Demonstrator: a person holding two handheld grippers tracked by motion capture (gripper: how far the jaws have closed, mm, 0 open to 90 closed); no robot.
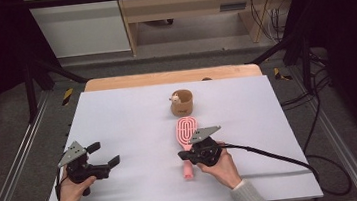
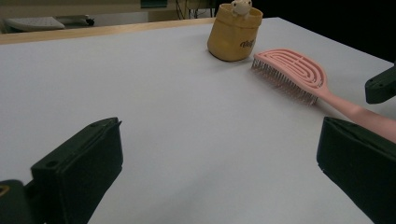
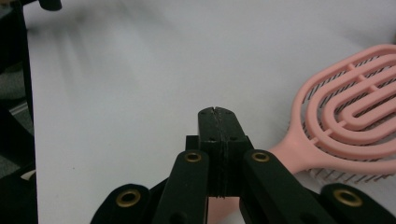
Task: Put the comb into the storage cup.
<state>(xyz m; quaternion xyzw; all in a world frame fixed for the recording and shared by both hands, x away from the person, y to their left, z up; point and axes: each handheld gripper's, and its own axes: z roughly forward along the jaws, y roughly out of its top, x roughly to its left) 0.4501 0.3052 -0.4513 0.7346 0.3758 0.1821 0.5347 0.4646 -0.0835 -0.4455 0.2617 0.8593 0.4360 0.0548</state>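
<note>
One slotted pink plastic hairbrush [image 1: 187,140] lies beside a tan cup [image 1: 182,102].

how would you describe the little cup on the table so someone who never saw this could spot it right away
Start with the white table top and look toward its far edge, a little right of the middle. There a short tan cup stands upright, just beyond the head of the pink hairbrush, which lies flat. A small pale animal figure peeks over its rim, which nothing else on the table has.
</note>
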